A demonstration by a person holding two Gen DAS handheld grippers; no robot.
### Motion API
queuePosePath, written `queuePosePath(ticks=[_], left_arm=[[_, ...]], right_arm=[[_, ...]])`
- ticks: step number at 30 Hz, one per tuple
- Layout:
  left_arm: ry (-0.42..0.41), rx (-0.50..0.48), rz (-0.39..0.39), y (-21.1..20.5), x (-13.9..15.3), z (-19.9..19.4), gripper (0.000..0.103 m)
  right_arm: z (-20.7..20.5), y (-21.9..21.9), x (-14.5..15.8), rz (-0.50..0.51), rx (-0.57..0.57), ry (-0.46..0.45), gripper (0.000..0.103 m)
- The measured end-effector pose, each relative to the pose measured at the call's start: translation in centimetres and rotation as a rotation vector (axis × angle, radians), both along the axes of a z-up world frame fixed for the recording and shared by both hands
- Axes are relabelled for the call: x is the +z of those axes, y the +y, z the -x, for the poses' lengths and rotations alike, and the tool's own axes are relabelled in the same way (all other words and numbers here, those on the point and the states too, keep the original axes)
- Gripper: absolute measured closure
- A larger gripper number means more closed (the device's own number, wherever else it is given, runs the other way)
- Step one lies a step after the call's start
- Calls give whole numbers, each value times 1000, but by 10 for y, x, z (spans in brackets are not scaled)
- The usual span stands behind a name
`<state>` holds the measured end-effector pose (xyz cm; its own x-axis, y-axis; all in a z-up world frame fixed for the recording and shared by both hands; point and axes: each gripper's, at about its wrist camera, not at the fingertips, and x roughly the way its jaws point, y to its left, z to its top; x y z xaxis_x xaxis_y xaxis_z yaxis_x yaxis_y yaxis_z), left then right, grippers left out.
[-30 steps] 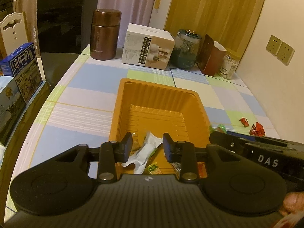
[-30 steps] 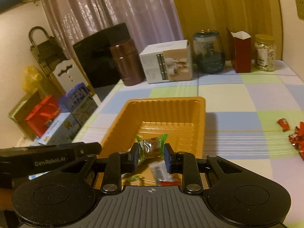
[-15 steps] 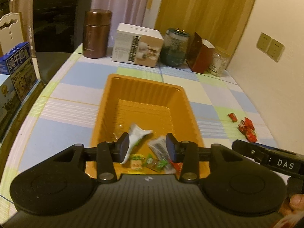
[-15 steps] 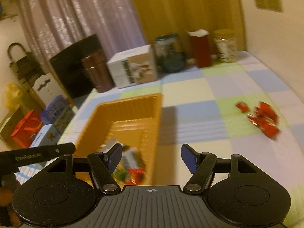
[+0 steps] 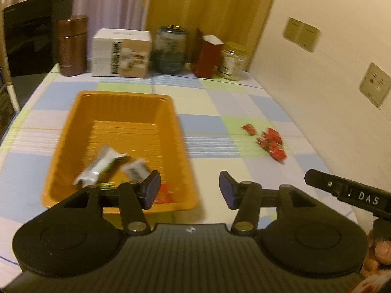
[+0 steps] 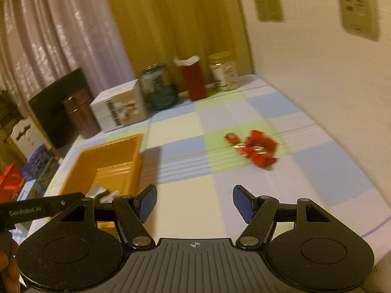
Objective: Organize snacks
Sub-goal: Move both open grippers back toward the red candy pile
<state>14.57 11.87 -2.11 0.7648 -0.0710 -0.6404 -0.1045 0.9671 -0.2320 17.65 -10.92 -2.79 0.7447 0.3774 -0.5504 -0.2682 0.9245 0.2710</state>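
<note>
An orange tray (image 5: 114, 112) sits on the checked tablecloth and holds several wrapped snacks (image 5: 102, 164). A pile of red wrapped candies (image 5: 270, 142) lies on the cloth to the tray's right; it also shows in the right wrist view (image 6: 256, 147). My left gripper (image 5: 189, 189) is open and empty above the tray's near right corner. My right gripper (image 6: 194, 201) is open and empty over bare cloth, to the right of the tray (image 6: 110, 163) and short of the candies.
Along the table's back edge stand a brown canister (image 5: 72, 46), a white box (image 5: 121, 53), a dark glass jar (image 5: 171, 50), a red carton (image 5: 207, 57) and a clear jar (image 5: 232, 61). A wall (image 5: 330, 85) runs along the right side. Boxes (image 6: 40, 163) sit off the left edge.
My right gripper let go of the green snack into the tray, opened wide and swung right toward the red candies. My left gripper opened wider and shifted right.
</note>
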Motion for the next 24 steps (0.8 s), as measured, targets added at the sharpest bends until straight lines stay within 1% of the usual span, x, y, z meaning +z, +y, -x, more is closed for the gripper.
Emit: queuePosePath(ticks=[8,14,19,24], left_arm=[[-7,-76,-16,-41,5,-14,45],[-2,-107,-25,-61,4,-29,40],[0,-123,-41,-72,2,-47,37],[2,-144,-59,-84,-4,-72,33]], right_arm=[[2,-45,2,-15,-94,0,34],[-3,-71,2,-20,-139,-2,34],[-16,-85,-2,-2,-152,-5,34],[-37,-92,-9,24,-131,-13,34]])
